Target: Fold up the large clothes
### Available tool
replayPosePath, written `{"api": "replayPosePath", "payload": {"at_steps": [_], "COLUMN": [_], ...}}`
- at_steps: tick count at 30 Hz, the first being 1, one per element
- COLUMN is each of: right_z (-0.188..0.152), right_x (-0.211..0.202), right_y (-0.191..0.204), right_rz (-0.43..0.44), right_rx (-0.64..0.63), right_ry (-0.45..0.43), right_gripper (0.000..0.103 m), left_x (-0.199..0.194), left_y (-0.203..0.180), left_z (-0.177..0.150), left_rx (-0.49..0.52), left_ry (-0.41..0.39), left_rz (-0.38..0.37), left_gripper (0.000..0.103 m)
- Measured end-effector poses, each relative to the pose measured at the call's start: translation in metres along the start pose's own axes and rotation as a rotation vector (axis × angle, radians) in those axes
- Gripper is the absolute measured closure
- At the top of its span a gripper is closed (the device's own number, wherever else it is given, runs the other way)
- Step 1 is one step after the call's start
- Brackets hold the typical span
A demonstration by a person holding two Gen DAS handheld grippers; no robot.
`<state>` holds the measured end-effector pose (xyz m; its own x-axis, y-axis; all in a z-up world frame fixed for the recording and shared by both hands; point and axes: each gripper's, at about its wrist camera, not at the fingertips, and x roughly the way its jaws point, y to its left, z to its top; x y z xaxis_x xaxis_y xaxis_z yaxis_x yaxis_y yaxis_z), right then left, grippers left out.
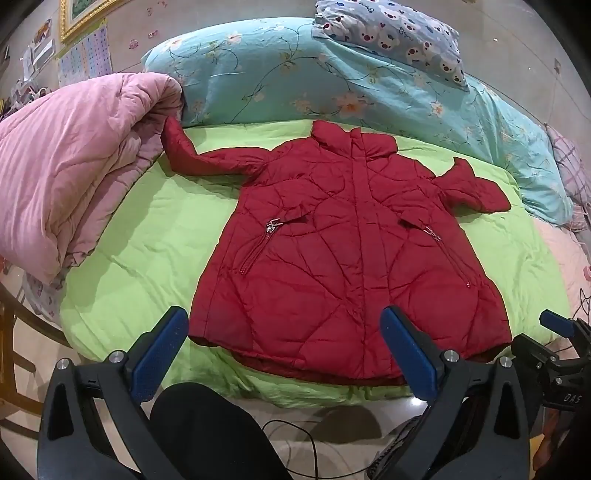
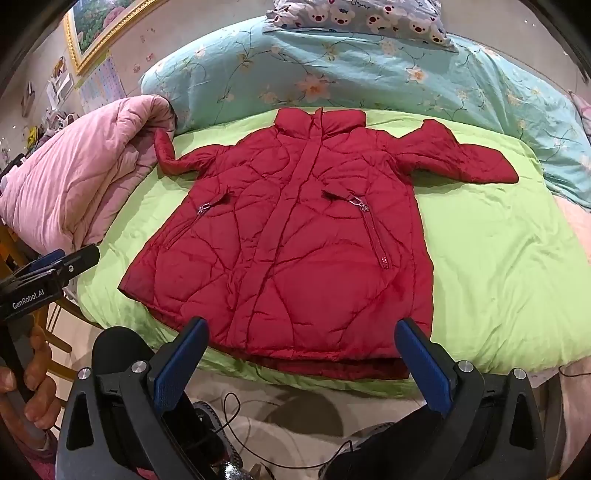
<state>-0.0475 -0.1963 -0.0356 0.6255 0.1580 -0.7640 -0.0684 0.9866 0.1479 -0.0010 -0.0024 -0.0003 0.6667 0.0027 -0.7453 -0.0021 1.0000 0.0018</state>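
A red quilted jacket (image 1: 340,251) lies flat and face up on a green sheet (image 1: 147,229), collar toward the pillows, both sleeves spread out. It also shows in the right wrist view (image 2: 295,240). My left gripper (image 1: 284,332) is open and empty, held just in front of the jacket's hem near its left corner. My right gripper (image 2: 301,343) is open and empty, in front of the hem toward its right side. Neither touches the jacket. The left sleeve's cuff (image 1: 175,138) rests against the pink quilt.
A rolled pink quilt (image 1: 74,166) lies left of the jacket. A blue floral duvet (image 1: 295,74) and a bear-print pillow (image 1: 391,33) lie behind it. The bed's front edge (image 1: 258,384) is just below the hem. Cables lie on the floor (image 1: 310,435).
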Motion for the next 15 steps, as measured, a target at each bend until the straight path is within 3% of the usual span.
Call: {"api": "replayPosePath", "payload": {"at_steps": [15], "right_z": [0.0003], "right_x": [-0.0020], "right_y": [0.0025], "right_rz": [-0.002], "right_rx": [-0.003], "right_ry": [-0.009], "right_gripper": [0.002], "left_x": [0.0018], "left_y": [-0.0037], "left_z": [-0.0021], "left_rx": [0.005], "left_ry": [0.002], "left_rz": [-0.005], "left_gripper": [0.000]}}
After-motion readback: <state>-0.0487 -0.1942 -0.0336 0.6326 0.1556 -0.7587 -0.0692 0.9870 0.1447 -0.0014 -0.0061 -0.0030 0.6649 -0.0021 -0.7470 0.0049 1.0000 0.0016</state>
